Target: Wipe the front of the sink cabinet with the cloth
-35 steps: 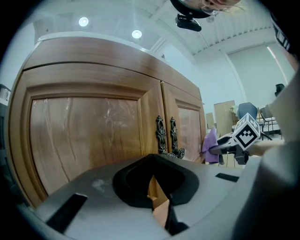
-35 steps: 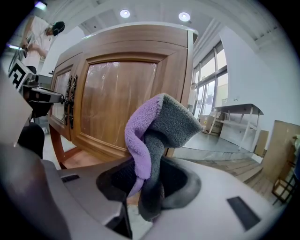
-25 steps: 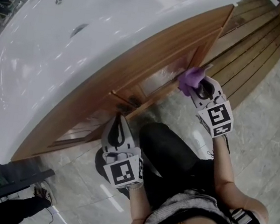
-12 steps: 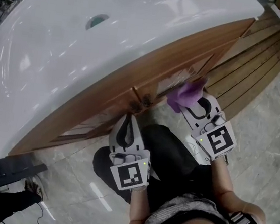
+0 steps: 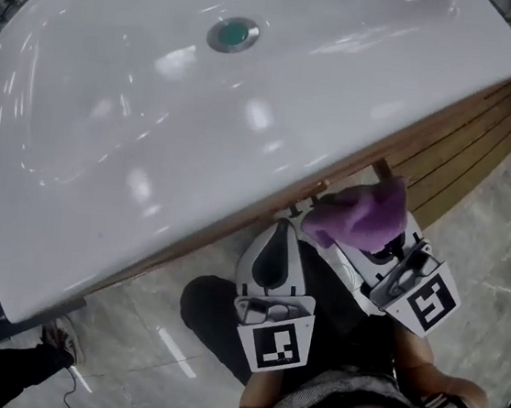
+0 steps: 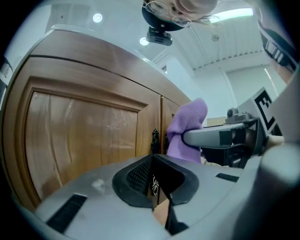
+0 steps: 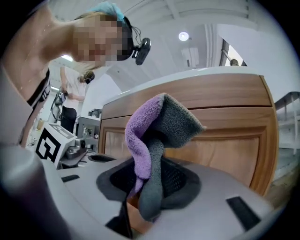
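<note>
Now our right gripper (image 5: 372, 245) pinches the purple cloth (image 5: 360, 216) by the cabinet front (image 6: 84, 136), just under the sink rim (image 5: 220, 194); our left gripper (image 5: 277, 238), jaws pressed together, is empty. Loose folds may snag the handle (image 6: 154, 139).

One glossy white sink basin (image 5: 247, 124) with one round green drain plug (image 5: 233, 34), one brown wooden cabinet (image 6: 84, 126), one purple-and-grey microfibre cloth (image 5: 361, 213), and two grey tools: one left hand-held gripper (image 6: 157, 180), one right hand-held gripper (image 7: 150, 185).
</note>
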Available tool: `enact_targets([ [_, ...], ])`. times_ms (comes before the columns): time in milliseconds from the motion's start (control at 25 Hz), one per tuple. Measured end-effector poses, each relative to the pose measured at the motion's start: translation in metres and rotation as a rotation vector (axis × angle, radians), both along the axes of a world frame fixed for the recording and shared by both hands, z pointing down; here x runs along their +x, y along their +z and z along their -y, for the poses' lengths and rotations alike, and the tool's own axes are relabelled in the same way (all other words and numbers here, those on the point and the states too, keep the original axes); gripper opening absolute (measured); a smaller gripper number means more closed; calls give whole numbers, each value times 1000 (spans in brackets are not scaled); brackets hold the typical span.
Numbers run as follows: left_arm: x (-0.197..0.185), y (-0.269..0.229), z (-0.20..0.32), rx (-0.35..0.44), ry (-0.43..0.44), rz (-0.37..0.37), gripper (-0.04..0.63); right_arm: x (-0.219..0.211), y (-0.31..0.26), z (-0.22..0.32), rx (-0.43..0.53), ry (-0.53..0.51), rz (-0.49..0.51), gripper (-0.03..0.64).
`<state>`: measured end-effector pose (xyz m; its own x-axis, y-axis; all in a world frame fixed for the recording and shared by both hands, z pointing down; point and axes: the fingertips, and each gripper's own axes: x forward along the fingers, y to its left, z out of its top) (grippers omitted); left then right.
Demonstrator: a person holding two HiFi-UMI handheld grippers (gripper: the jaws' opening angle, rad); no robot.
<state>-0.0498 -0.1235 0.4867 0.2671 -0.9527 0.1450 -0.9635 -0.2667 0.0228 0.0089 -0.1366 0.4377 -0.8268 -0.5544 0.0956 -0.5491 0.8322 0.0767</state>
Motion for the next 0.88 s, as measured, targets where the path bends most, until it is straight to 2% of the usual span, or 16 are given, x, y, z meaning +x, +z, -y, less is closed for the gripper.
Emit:
enact_targets([
  [160, -9, -23, -12, -64, -10, 32, 6, -15, -10, -4, -1, 57, -76, 179],
  [280, -16, -45, -20, -114, -18, 47, 6, -21, -24, -15, -50, 85, -73, 179],
  [440, -21, -77, -30, -138, -33, 30, 6, -24, -40, -23, -96, 95, -95, 179],
  [600, -22, -110, -33, -146, -80, -7, 6, -25, -64, -19, -90, 91, -124, 178],
  [720, -26, -147, -34, -177, -107, -48, 6, -29, -98, -21, -109, 72, -136, 178],
  [880, -24, -213, -43, -194, -95, -15, 6, -30, -162, -32, -135, 30, -166, 178],
])
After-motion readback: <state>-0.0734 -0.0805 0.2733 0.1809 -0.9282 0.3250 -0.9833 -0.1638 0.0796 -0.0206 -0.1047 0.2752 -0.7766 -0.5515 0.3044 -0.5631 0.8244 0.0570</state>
